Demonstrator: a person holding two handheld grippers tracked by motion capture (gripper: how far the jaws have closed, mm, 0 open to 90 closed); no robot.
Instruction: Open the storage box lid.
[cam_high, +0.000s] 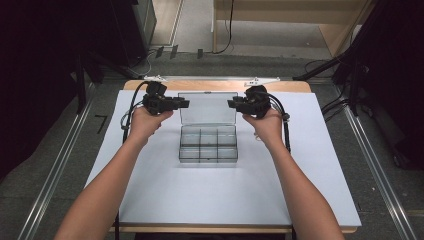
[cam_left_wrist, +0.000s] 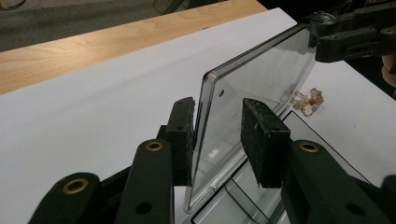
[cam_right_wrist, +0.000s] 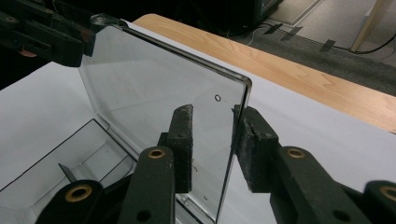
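Observation:
A clear plastic compartment box (cam_high: 208, 147) sits mid-mat with its lid (cam_high: 207, 107) standing upright at the back. My left gripper (cam_high: 186, 103) is at the lid's top left corner and my right gripper (cam_high: 231, 104) at its top right corner. In the left gripper view, my left gripper (cam_left_wrist: 217, 119) straddles the lid's (cam_left_wrist: 252, 74) side edge: one pad rests against the outer face, the other stands off the inner face. My right gripper (cam_right_wrist: 215, 126) straddles the opposite edge of the lid (cam_right_wrist: 154, 79) the same way, with a gap on the inner side.
The box stands on a white mat (cam_high: 150, 190) over a wooden table (cam_high: 220, 85). A small cluster of orange and clear beads (cam_left_wrist: 308, 100) lies on the mat beside the box. The other gripper (cam_left_wrist: 355, 32) shows at the lid's far corner. Floor rails run along both table sides.

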